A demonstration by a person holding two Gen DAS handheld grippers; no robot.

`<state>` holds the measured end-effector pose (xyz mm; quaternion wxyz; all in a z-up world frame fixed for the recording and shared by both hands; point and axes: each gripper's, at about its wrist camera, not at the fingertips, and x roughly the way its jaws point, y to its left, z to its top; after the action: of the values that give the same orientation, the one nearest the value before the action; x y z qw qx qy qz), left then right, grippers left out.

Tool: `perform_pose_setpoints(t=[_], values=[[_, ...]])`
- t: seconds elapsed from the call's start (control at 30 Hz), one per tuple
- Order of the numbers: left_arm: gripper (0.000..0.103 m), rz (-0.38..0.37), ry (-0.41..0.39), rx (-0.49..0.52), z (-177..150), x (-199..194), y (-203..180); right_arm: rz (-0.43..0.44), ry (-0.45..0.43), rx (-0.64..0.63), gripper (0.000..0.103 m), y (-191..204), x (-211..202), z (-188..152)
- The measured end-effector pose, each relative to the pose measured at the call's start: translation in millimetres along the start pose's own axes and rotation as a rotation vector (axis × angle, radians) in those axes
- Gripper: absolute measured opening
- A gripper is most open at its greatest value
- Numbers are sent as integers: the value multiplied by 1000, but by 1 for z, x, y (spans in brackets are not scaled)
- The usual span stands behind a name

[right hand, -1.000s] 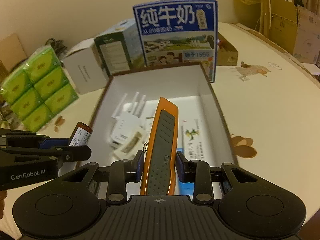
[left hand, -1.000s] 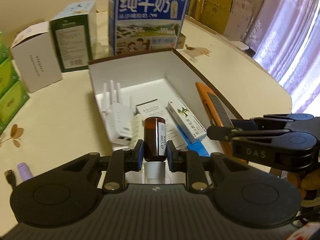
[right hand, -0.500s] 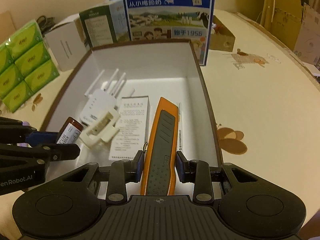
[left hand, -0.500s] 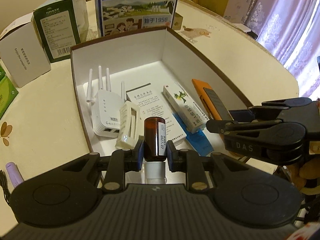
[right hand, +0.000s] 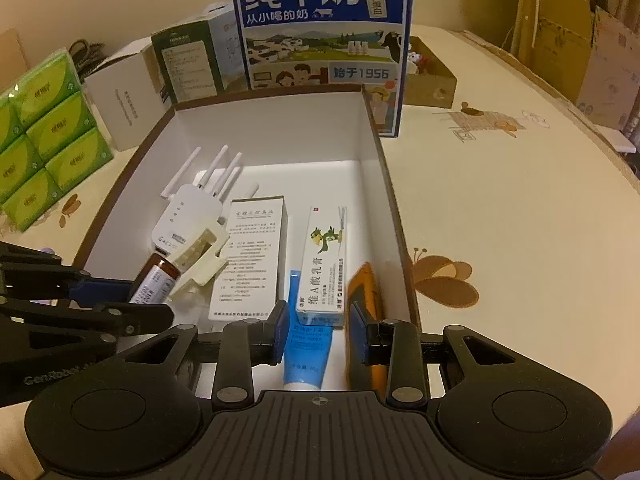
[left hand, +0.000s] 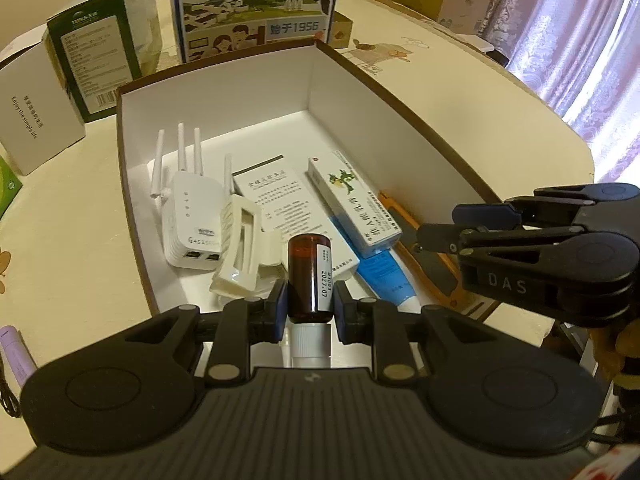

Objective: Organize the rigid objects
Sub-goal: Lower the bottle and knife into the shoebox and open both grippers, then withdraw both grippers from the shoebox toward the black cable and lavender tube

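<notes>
Left hand-held gripper [left hand: 307, 300] is clamped on the brown bottle [left hand: 308, 276], base forward, over the near end of the box [left hand: 248, 92]. Right hand-held gripper [right hand: 320, 332]: jaws apart, nothing between them; the orange knife [right hand: 366, 284] sits blurred by the right wall. To place the bottle, lower it clear of the white bracket [left hand: 240, 248], lay it flat so it can't tip, then open. The bare far floor is the safer spot.

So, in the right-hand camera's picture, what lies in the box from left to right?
White antenna router → white printed leaflet box → white ointment carton with a green plant → orange utility knife.
</notes>
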<state>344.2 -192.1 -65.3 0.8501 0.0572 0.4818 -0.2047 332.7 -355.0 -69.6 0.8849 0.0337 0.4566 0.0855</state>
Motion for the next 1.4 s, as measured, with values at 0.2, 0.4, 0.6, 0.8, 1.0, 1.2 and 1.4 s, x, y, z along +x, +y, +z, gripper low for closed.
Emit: perform_pose_setpoints(t=[0.2, 0.4, 0.6, 0.8, 1.0, 1.2, 1.4], values=[[19, -7, -1, 9, 2, 2, -6, 6, 8, 16, 31, -2, -3, -3], [31, -20, -36, 25, 7, 0, -11, -6, 10, 50, 31, -8, -8, -2], [39, -16, -64, 22, 7, -10, -7, -8, -10, 93, 39, -12, -19, -4], [44, -8, -81, -5, 4, -32, 9, 9, -29, 129, 51, -7, -30, -9], [46, 8, -93, -29, -4, -56, 25, 35, -41, 134, 54, 6, -40, -12], [46, 44, -104, -74, -13, -81, 47, 57, -57, 128, 57, 21, -50, -12], [46, 78, -108, -133, -32, -102, 72, 72, -74, 117, 61, 37, -60, -14]])
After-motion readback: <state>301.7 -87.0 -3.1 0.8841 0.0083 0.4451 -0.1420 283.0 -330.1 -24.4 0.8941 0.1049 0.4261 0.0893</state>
